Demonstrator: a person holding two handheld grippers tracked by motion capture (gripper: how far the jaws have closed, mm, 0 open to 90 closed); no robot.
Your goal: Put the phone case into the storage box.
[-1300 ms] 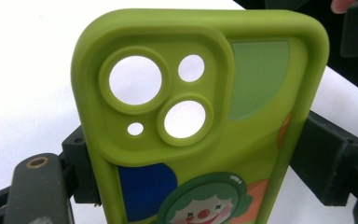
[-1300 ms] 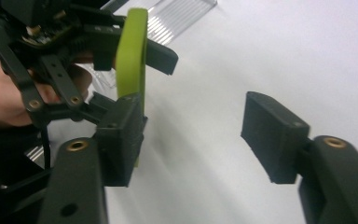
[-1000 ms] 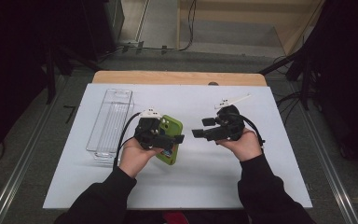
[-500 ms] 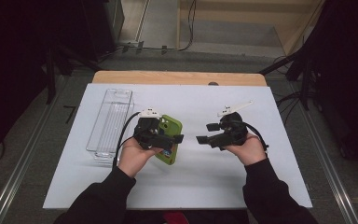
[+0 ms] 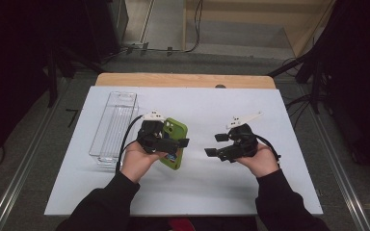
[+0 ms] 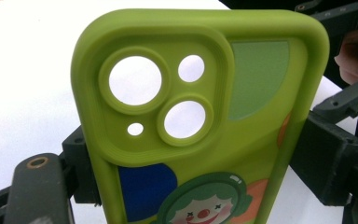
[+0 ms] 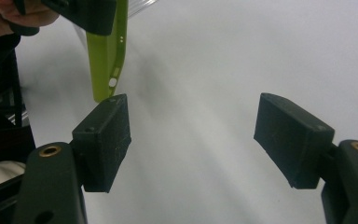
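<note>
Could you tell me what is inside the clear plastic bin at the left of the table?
The clear bin looks empty; the white table shows through it. The left gripper covers nothing of it.

A tabletop carries a mat that covers most of it, with a bare strip along the far edge. On the left part of the mat lies a long open tray, running from near to far. Just right of the tray, the left claw sits in the person's left hand and holds a phone case by its long sides, the case lying over the mat with its camera end toward the far edge. Well to the right of the case, apart from it, the right claw sits in the right hand above the mat, its tips pointing left toward the case. Both forearms enter from the near edge.
</note>
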